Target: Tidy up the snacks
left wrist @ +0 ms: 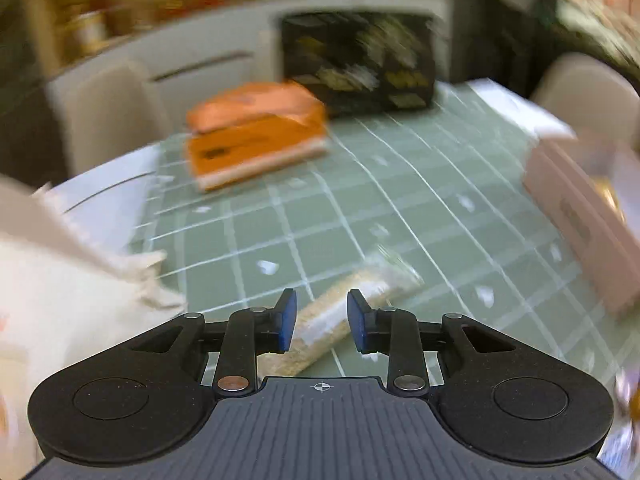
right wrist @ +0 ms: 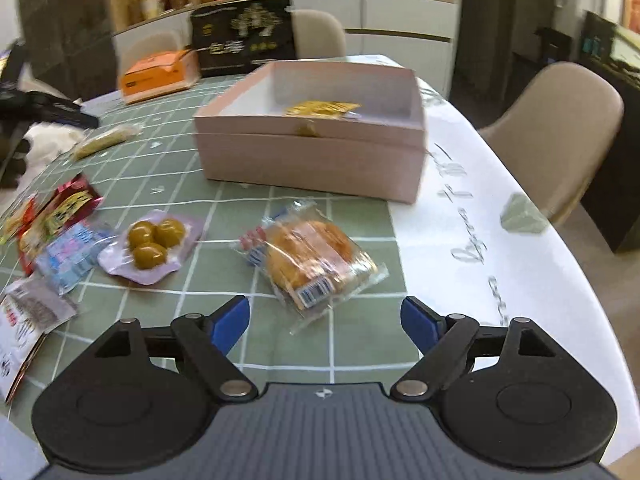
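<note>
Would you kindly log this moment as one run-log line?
left gripper open, facing grain bar | right gripper open, near bun packet

1. I'm looking at the tabletop [right wrist: 460, 216]: a green checked cloth with a white lettered border.
2. The open pink box [right wrist: 312, 160] sits near the middle, a yellow packet [right wrist: 320, 109] inside it.
3. Wrapped bread [right wrist: 310, 260] lies nearest me, and a purple pack of three green fruits [right wrist: 152, 246] is left of it.
4. Red and blue packets [right wrist: 60, 232] crowd the left edge.
5. Far side: an orange box [right wrist: 158, 76], a black box [right wrist: 242, 36] and a long tan snack bar [right wrist: 106, 142].
</note>
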`<state>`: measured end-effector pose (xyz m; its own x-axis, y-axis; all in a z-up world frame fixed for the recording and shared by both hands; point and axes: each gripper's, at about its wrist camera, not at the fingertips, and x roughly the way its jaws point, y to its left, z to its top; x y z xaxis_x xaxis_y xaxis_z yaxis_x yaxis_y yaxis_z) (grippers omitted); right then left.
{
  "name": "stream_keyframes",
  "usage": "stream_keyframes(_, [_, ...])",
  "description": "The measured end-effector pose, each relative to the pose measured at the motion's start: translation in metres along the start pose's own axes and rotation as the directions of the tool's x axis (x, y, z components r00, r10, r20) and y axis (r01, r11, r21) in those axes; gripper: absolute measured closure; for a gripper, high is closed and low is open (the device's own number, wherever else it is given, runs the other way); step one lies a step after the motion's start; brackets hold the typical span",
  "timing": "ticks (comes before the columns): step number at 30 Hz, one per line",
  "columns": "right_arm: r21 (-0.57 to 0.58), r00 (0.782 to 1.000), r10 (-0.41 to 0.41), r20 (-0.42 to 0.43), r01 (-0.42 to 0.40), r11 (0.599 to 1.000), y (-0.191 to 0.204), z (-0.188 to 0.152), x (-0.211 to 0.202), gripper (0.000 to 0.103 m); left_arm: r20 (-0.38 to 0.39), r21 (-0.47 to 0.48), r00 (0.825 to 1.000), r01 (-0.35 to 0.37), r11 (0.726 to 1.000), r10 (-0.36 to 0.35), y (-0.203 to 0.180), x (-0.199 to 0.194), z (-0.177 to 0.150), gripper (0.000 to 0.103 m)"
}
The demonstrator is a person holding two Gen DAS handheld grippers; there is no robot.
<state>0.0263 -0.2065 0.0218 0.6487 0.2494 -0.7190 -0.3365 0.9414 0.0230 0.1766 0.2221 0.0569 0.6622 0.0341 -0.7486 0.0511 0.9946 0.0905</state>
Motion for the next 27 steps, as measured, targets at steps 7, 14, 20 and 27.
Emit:
stream_keyframes(7, [-0.082,0.996,0.053,-0.066,-0.058,0.995,0.011,0.018,0.004,0.02,-0.119,0.072,0.993,0.035,0.997,-0.026,0.003,0.027,0.01,0.058])
stream_keyframes(14, [-0.124,0.996,0.014,-0.086,-0.025,0.992,0.039,0.038,-0.001,0.02,-0.147,-0.063,0.986,0.066,0.996,-0.075,0.012,0.031,0.005,0.069])
stream_keyframes(20, [-0.068,0.99,0.119,-0.074,-0.124,0.99,0.069,0.056,0.002,0.02,-0.063,-0.216,0.966,0.231,0.949,-0.25,-0.022,-0.032,-0.027,0.069])
stream_keyframes(27, [-0.034,0.979,0.14,-0.147,-0.146,0.989,0.105,0.064,0.053,0.02,-0.017,-0.385,0.972,0.209,0.899,-0.233,-0.08,-0.106,-0.081,0.069])
